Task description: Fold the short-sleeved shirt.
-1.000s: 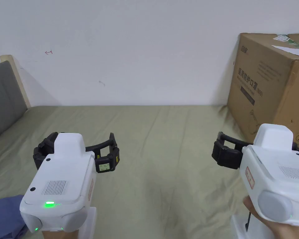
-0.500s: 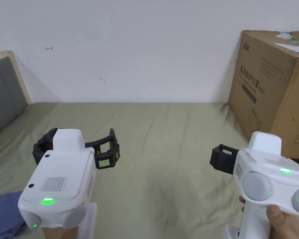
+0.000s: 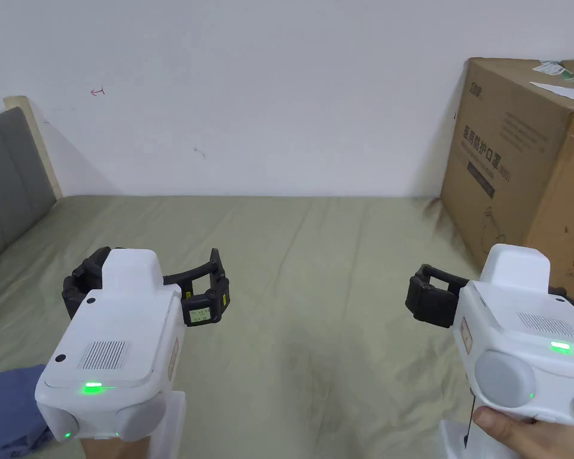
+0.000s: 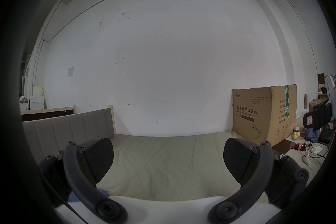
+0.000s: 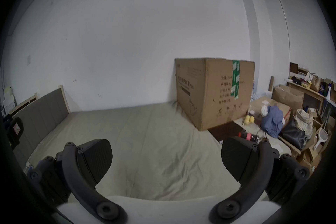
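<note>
Both grippers empty, shirt not yet taken

The left gripper (image 3: 154,285) and right gripper (image 5: 166,160) hover with jaws wide apart over the green bedsheet (image 3: 315,287); the blue shirt (image 3: 8,406) lies near left, so reach there and spread it flat first.

Plenty of open bed sheet (image 3: 315,287) between and ahead of the 2 grippers, just soft wrinkles all the way to the far wall (image 3: 268,95). Far right is blocked by a big cardboard box (image 3: 519,161) standing on the bed against the wall, and the grey headboard (image 3: 8,179) closes off the left edge. Near left there's a bit of blue cloth (image 3: 8,406) on the sheet.
</note>
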Demonstrator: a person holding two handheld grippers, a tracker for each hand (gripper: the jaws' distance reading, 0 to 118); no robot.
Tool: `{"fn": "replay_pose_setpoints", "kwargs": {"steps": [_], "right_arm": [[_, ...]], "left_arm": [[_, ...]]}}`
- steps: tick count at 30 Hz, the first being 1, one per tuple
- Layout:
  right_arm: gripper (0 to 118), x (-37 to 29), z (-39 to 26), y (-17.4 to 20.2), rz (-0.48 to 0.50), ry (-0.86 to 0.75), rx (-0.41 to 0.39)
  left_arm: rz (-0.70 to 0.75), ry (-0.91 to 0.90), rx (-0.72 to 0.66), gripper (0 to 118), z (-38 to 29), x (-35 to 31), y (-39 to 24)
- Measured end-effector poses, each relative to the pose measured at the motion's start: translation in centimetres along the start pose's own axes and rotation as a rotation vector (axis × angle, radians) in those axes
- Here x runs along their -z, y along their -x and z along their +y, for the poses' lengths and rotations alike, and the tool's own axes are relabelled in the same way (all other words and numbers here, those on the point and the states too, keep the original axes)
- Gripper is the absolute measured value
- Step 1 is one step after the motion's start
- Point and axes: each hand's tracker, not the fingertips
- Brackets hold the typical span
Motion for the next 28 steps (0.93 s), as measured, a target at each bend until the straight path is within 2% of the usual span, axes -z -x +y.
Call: {"fn": "replay_pose_setpoints", "kwargs": {"steps": [3,4,5,7,10,16,28], "right_arm": [[117,-1.0,-0.3,-0.3,0.073,-0.149,-0.001],[118,-1.3,-0.4,-0.4,0.084,-0.204,-0.052],[118,-1.5,-0.6,-0.4,0.095,-0.235,-0.063],[118,-1.8,-0.5,-0.2,0.093,-0.262,-0.098],[118,-2.1,-0.6,0.0,0.058,-0.322,-0.105],[118,-2.2,-0.5,-0.1,0.048,-0.327,-0.134],[118,-2.1,-0.5,-0.2,0.051,-0.324,-0.140]], "left_arm": [[0.002,-0.003,-0.002,118,0.0,0.0,0.0],[0.003,-0.002,-0.003,118,-0.1,0.0,0.0],[0.005,0.000,-0.002,118,-0.1,0.0,0.0],[0.004,-0.001,-0.001,118,-0.1,0.0,0.0],[-0.001,-0.006,0.000,118,0.0,0.0,0.0],[-0.003,-0.011,0.001,118,-0.1,-0.1,0.0],[-0.005,-0.015,-0.003,118,0.0,0.0,0.0]]}}
